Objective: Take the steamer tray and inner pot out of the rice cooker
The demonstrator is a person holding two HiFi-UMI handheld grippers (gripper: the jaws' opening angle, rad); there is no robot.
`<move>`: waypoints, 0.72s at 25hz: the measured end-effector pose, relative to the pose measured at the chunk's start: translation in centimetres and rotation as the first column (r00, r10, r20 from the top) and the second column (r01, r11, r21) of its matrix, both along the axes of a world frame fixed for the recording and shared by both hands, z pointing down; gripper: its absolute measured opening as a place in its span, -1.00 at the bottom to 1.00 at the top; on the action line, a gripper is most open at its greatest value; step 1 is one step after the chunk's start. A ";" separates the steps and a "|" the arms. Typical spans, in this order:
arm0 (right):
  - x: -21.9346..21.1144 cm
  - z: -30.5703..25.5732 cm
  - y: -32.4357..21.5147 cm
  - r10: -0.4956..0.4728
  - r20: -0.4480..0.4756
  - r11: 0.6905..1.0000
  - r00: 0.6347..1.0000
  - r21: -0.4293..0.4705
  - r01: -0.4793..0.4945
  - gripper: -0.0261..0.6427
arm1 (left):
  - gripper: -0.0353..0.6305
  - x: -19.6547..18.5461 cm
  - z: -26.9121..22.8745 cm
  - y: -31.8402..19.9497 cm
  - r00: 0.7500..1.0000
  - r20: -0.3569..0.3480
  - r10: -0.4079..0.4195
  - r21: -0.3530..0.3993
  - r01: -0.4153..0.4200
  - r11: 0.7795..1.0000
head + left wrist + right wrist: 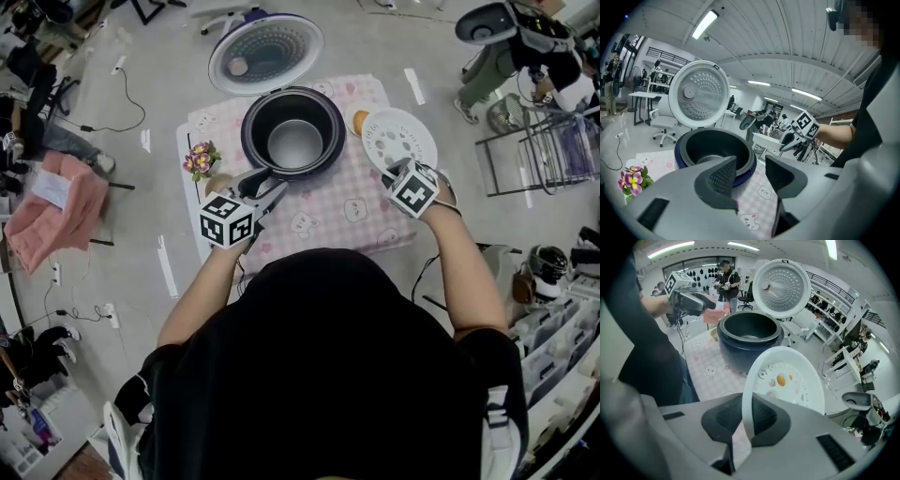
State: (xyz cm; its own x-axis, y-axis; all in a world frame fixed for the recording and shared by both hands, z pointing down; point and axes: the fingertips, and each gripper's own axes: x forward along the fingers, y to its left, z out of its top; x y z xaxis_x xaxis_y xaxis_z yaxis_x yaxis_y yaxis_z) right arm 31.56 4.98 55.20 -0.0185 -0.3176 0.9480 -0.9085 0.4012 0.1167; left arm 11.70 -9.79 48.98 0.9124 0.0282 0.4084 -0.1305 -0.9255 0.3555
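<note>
The dark rice cooker [253, 141] stands on the table with its lid [265, 52] swung up behind it, and the metal inner pot [294, 142] sits inside. My right gripper [391, 170] is shut on the rim of the white perforated steamer tray [401, 139], which it holds tilted to the right of the cooker, over the table's right edge. In the right gripper view the tray [787, 380] stands on edge between the pads. My left gripper [270, 190] is open and empty, just in front of the cooker's front-left rim [715, 150].
A pink checked cloth [328, 211] covers the small table. A flower sprig [201, 161] lies at its left edge, and an orange item in a small dish [361, 122] sits right of the cooker. Chairs, racks, cables and people surround the table.
</note>
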 end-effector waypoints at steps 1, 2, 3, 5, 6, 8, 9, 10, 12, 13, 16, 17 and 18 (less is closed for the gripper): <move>0.2 0.8 0.3 0.008 0.011 1.000 1.000 -0.007 -0.008 -0.82 | -0.26 0.1 0.1 -0.1 1.000 0.004 0.000 -0.002 0.000 1.000; 0.4 1.4 0.4 0.015 0.018 1.000 1.000 -0.008 -0.015 -0.82 | -0.26 0.1 0.3 -0.1 1.000 0.009 -0.001 -0.004 0.001 1.000; 0.6 2.0 0.4 0.022 0.021 1.000 1.000 -0.004 -0.021 -0.82 | -0.25 0.1 0.4 -0.2 1.000 0.015 -0.003 -0.006 0.003 1.000; 1.0 3.1 0.5 0.031 0.031 1.000 0.999 0.000 -0.031 -0.82 | -0.26 0.1 0.8 -0.2 1.000 0.026 -0.006 -0.008 0.006 1.000; 1.1 3.8 0.5 0.032 0.037 0.999 0.999 -0.004 -0.032 -0.82 | -0.26 0.2 0.9 -0.2 1.000 0.031 -0.007 -0.008 0.008 1.000; 1.1 5.2 0.7 0.034 0.053 0.999 0.998 -0.020 -0.033 -0.82 | -0.26 0.4 1.2 -0.2 0.999 0.040 -0.009 -0.005 0.010 1.000; 1.0 5.9 0.8 0.035 0.066 0.999 0.997 -0.029 -0.033 -0.82 | -0.26 0.5 1.4 -0.2 0.999 0.044 -0.010 -0.004 0.011 1.000; 0.9 6.5 0.8 0.036 0.075 0.999 0.997 -0.035 -0.033 -0.82 | -0.27 0.6 1.5 -0.2 0.999 0.047 -0.012 -0.003 0.012 1.000; 1.2 7.4 0.8 0.035 0.065 0.999 0.997 -0.037 -0.032 -0.82 | -0.27 1.0 1.6 -0.2 0.999 0.051 -0.015 -0.003 0.015 1.000; 1.3 7.8 0.7 0.034 0.063 0.999 0.997 -0.040 -0.032 -0.82 | -0.27 1.1 1.6 -0.2 0.998 0.053 -0.016 -0.004 0.016 1.000; 0.6 9.6 1.0 0.037 0.113 0.997 0.993 -0.078 -0.028 -0.82 | -0.27 1.6 1.7 -0.5 0.998 0.056 -0.018 -0.004 0.018 1.000; 0.4 10.2 1.1 0.038 0.127 0.996 0.991 -0.090 -0.027 -0.82 | -0.27 1.7 1.7 -0.6 0.998 0.057 -0.019 -0.004 0.019 1.000; 0.5 10.6 1.1 0.035 0.127 0.995 0.991 -0.092 -0.024 -0.82 | -0.27 1.8 1.8 -0.7 0.998 0.059 -0.021 -0.004 0.021 1.000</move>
